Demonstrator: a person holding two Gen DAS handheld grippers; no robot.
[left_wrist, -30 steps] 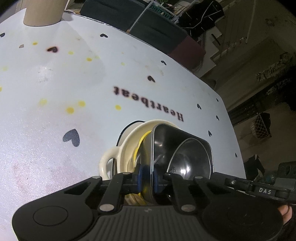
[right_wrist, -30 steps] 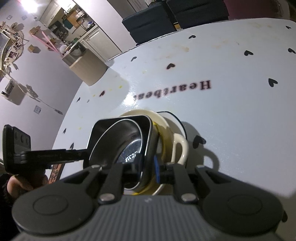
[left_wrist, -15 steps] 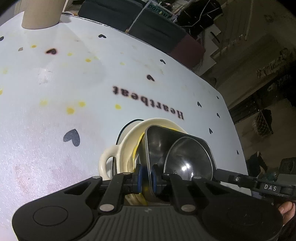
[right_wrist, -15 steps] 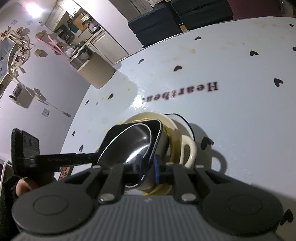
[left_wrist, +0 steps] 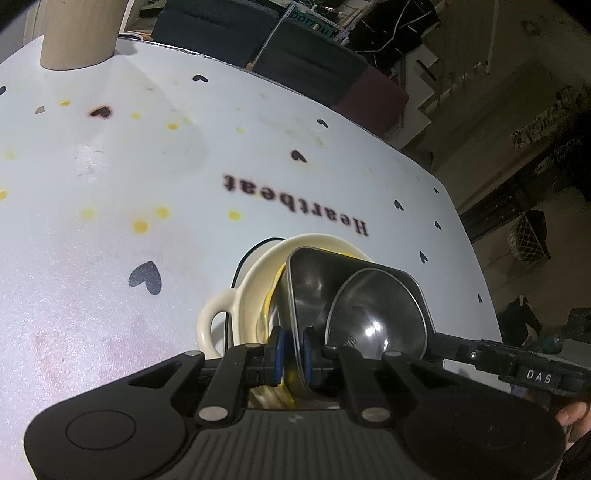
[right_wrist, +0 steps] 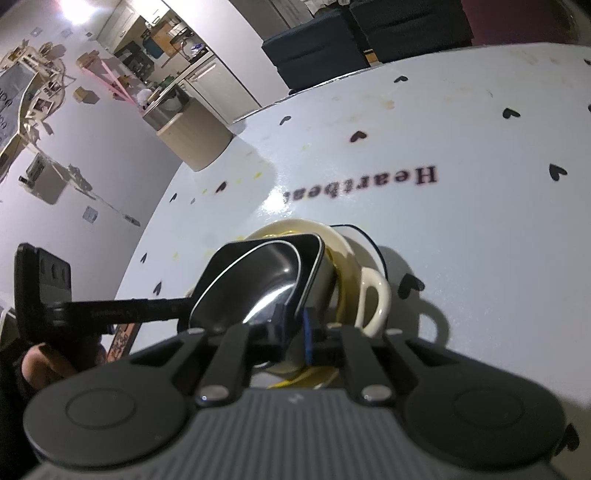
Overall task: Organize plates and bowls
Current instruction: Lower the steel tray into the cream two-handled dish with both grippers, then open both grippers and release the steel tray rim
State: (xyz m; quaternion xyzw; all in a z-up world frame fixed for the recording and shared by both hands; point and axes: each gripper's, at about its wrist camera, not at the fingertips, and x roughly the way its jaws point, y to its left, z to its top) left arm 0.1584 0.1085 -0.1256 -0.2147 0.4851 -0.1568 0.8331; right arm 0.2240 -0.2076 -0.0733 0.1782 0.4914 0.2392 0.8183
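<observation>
A cream bowl (left_wrist: 255, 280) with loop handles sits on the white table (left_wrist: 110, 258), with a yellow rim (left_wrist: 271, 295) showing inside it. In it rests a square steel bowl (left_wrist: 314, 280) holding a round steel bowl (left_wrist: 376, 314). My left gripper (left_wrist: 291, 354) is shut on the square bowl's near rim, blue pads on both sides. In the right wrist view my right gripper (right_wrist: 295, 332) has its jaws closing on the opposite rim of the square steel bowl (right_wrist: 258, 273), pads against it. The cream bowl's handle (right_wrist: 373, 295) shows beside it.
The table cover has black hearts and the word "Heartbeat". A beige cylinder (left_wrist: 77, 33) stands at the far corner. Dark seats (left_wrist: 314, 55) stand beyond the far edge. The other tool's body (left_wrist: 532, 373) and a person's hand (right_wrist: 48, 362) are close by.
The right jaws have narrowed onto the steel bowl's rim. The steel bowls have tipped slightly, showing more of the round one. The left gripper has kept its hold.
</observation>
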